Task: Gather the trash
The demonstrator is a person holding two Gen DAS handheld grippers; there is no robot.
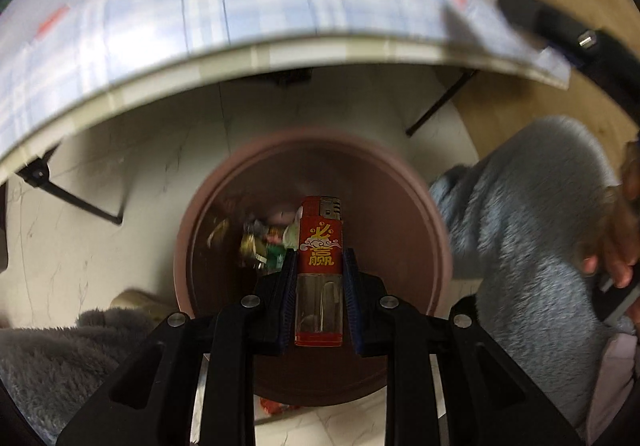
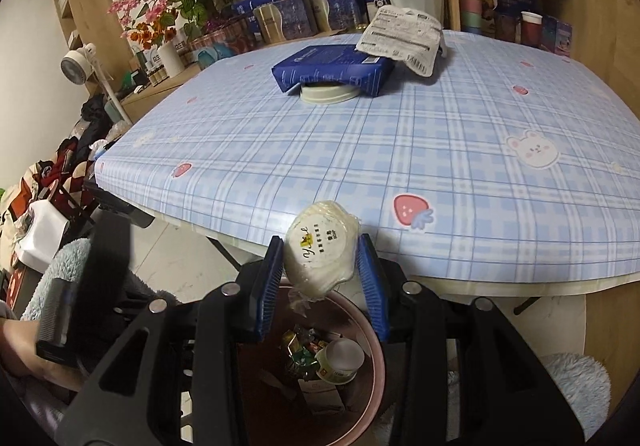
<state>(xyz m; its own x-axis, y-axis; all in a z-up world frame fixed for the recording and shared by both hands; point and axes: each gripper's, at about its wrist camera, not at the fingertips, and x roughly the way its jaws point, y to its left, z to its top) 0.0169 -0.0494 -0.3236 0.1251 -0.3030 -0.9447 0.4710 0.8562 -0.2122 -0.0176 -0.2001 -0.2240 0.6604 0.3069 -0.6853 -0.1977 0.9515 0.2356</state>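
Currently the left gripper [image 1: 319, 270] pinches a red-and-clear plastic cigarette lighter [image 1: 320, 270] by its flat sides, directly above the round brownish-pink plastic trash bin [image 1: 192, 246] on the floor. Lighter reads as light, rigid and slick; the mid-body pinch looks secure, though smooth plastic could slide if the pads relax.

Right gripper [image 2: 322, 266] pinches a round white wrapped soap-like puck with a printed label [image 2: 320, 246] at its edges, over the same bin's rim [image 2: 372, 322], beside the blue plaid table [image 2: 400, 149]. Film wrap looks slippery and crinkly, contents firm; holding across the widest part suits it. Bin already holds wrappers and a small white cup [image 2: 340, 362].
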